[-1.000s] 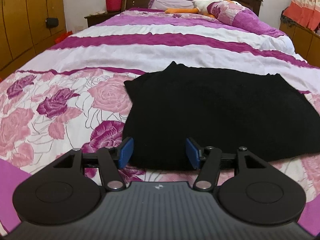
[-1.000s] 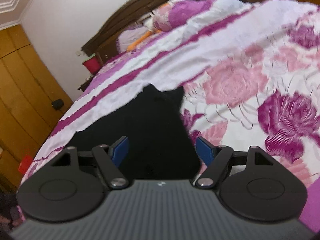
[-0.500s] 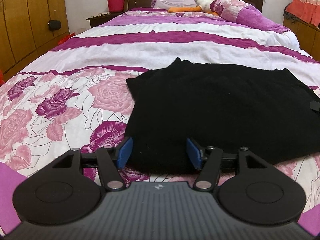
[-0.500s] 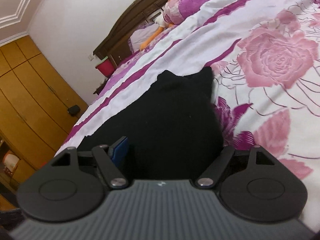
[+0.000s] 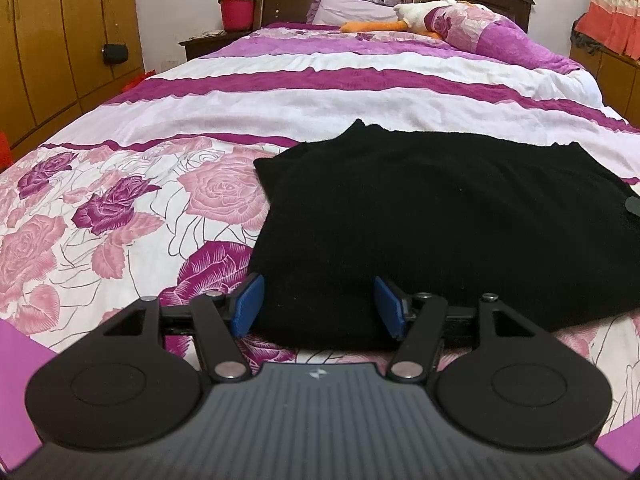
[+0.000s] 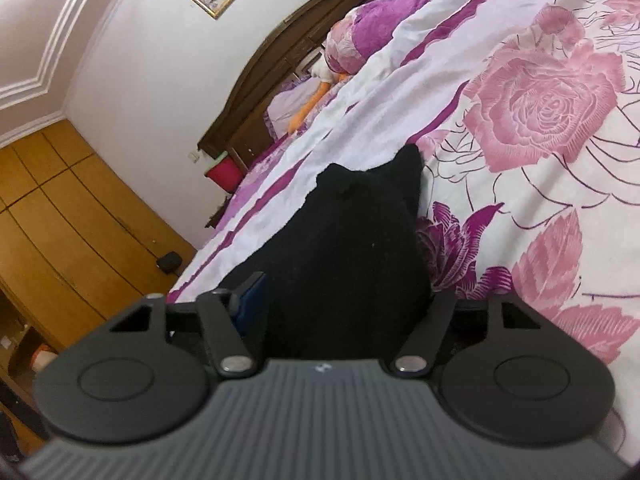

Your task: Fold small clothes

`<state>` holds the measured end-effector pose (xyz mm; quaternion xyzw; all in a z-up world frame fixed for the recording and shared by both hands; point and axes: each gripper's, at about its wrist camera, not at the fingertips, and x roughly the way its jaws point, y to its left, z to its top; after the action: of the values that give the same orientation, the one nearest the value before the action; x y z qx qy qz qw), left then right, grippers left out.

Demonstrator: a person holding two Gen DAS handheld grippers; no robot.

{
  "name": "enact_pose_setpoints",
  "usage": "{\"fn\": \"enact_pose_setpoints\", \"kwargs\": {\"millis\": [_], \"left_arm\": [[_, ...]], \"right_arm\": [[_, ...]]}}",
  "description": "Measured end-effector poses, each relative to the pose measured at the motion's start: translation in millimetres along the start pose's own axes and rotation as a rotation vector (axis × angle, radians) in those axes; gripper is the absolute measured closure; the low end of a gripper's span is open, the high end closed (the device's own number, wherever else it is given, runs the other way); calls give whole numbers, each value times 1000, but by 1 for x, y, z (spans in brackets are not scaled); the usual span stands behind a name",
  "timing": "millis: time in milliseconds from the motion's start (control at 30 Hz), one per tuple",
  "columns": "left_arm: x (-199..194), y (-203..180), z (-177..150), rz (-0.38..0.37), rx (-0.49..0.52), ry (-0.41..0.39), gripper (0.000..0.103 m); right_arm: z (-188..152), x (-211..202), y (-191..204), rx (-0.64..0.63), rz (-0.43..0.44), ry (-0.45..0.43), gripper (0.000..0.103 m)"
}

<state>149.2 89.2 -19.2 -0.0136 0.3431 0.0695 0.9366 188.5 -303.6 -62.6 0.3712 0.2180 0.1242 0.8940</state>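
While red bucket (image 5: pixel 237 11) contents hidden, black garment (image 5: pixel 432 216) lies on bedspread (image 5: pixel 120 200).

A black garment (image 5: pixel 432 224) of fuzzy, knit-like cloth lies spread flat on the flowered bedcover, filling the centre and right of the left wrist view. Its far edge shows 2 small raised points, 1 at upper centre and 1 toward the upper right. Its near edge bulges low at bottom centre. In the right wrist view it (image 6: pixel 344 264) fills the lower centre, narrowing to a peaked corner above.
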Motion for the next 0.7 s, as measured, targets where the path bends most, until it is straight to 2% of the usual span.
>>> {"fn": "enact_pose_setpoints", "kwargs": {"millis": [100, 233, 300, 367, 500, 700], "left_arm": [[-1, 0, 0, -2, 0, -1, 36], [-2, 1, 0, -8, -2, -1, 36], [-4, 1, 0, -9, 3, -3, 36], [-8, 2, 0, -11, 5, -7, 36], [-17, 7, 0, -13, 0, -7, 36], [-25, 26, 1, -6, -30, 2, 36]], "right_arm": [[4, 3, 3, 13, -19, 15, 56], [7, 13, 8, 8, -21, 37, 59], [9, 18, 5, 32, -23, 48, 74], [11, 21, 0, 61, -18, 54, 81], [12, 17, 7, 44, -30, 46, 84], [24, 6, 30, 23, -19, 30, 85]]}}
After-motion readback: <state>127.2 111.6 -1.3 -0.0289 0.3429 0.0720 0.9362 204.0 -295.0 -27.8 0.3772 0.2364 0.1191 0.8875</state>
